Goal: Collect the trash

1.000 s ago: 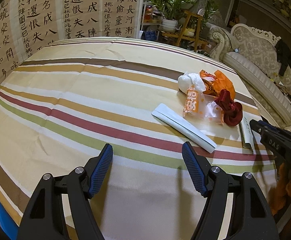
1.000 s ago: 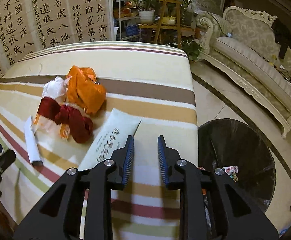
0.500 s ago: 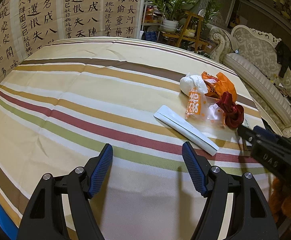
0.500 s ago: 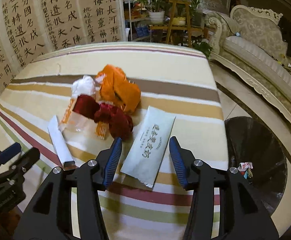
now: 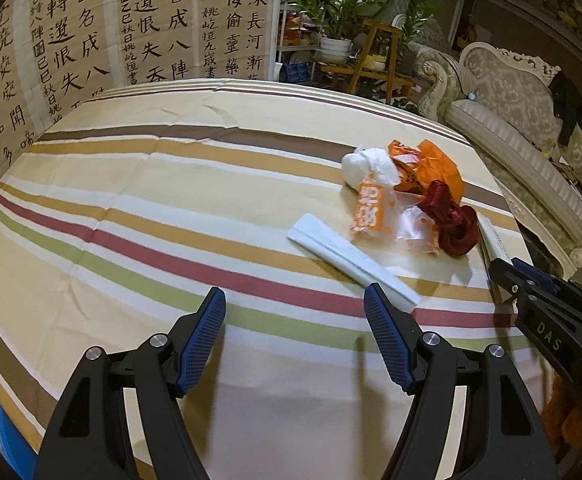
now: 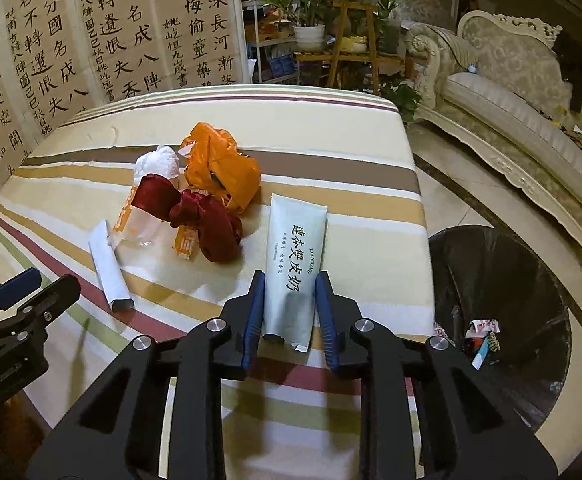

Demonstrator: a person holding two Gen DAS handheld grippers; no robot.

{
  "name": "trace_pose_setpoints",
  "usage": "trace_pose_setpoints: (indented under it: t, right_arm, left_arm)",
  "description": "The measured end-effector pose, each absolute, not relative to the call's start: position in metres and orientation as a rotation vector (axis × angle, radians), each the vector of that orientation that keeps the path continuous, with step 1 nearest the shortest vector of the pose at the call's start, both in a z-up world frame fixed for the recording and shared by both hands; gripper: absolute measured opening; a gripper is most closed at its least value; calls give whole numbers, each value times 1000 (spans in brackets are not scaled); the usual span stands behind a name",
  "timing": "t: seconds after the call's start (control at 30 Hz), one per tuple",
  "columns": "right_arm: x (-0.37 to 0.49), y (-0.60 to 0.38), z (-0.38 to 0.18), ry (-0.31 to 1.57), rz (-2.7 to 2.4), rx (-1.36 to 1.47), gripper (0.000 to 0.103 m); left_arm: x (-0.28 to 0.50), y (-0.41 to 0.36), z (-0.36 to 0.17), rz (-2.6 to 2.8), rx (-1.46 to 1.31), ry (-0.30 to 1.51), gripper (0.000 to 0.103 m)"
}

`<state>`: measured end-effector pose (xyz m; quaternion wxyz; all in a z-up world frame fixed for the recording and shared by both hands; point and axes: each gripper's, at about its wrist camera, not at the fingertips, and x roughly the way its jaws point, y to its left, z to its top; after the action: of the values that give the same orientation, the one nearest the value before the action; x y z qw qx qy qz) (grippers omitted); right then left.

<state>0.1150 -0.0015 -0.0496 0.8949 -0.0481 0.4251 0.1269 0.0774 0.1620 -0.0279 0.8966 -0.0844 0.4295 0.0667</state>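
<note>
A pale green packet (image 6: 297, 236) with dark print lies lengthwise on the striped tablecloth (image 6: 331, 160) near the right edge. My right gripper (image 6: 289, 277) has its jaws closing on the packet's near end, and both blue pads touch its long sides. To the packet's left sits a heap: an orange bag (image 6: 219, 168), a dark red crumpled wrapper (image 6: 207, 220), a white tissue wad (image 6: 159, 164) and an orange-printed clear wrapper (image 5: 369, 208). A white paper sleeve (image 5: 351, 260) lies in front of the heap. My left gripper (image 5: 294, 292) hovers open over bare cloth, with nothing between its fingers.
A round bin with a black liner (image 6: 503, 280) stands on the floor just right of the table and holds a few scraps. A cream sofa (image 6: 531, 120) runs along the right. A calligraphy screen (image 6: 91, 40) and potted plants (image 6: 311, 0) stand behind the table.
The right gripper's jaws spread, moved forward around the pale green packet, then closed onto its sides. The left gripper stayed where it was, still open.
</note>
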Motion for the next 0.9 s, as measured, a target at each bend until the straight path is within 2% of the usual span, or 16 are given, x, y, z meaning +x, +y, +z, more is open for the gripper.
trace_pose_setpoints:
  t: [0.43, 0.67, 0.8, 0.9]
  right_arm:
    - [110, -17, -50, 872, 302, -51, 25]
    - [105, -18, -50, 870, 327, -39, 25]
    - [105, -18, -50, 872, 332, -31, 25]
    - [105, -18, -50, 871, 332, -31, 25]
  left_arm:
    - [112, 137, -36, 153, -135, 938, 74]
    - [95, 145, -41, 165, -108, 950, 74]
    - [85, 146, -41, 164, -89, 940, 65]
    - [85, 144, -41, 162, -75, 927, 51]
